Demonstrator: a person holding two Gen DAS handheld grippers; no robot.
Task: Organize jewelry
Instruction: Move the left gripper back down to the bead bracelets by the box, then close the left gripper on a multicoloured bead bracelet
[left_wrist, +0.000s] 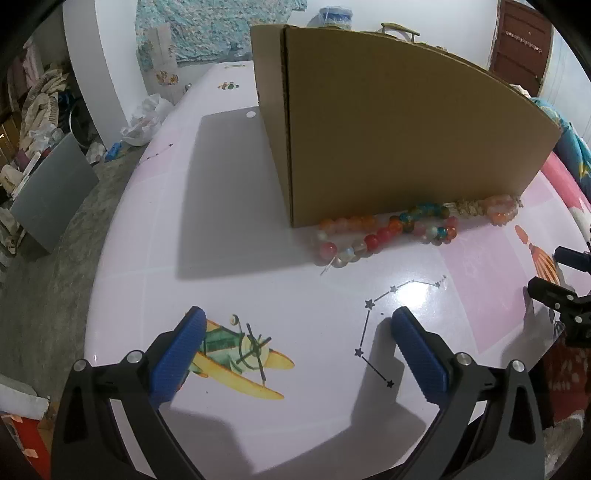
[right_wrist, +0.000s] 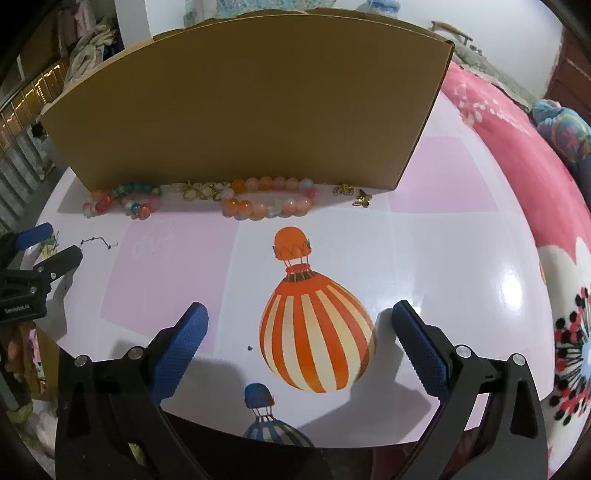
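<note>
Left gripper (left_wrist: 295, 332) jaws apart, right gripper (right_wrist: 297, 328) jaws apart, both empty; gold charms (right_wrist: 354, 195) by cardboard box (right_wrist: 240, 103), right view only

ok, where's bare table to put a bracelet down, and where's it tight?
Free: the wide stretch between the bead bracelets and the right gripper, though printed with a balloon picture. Also the shaded table left of the cardboard box. Crowded: the strip along the box's front wall, where bracelets and small gold charms lie close together.
</note>
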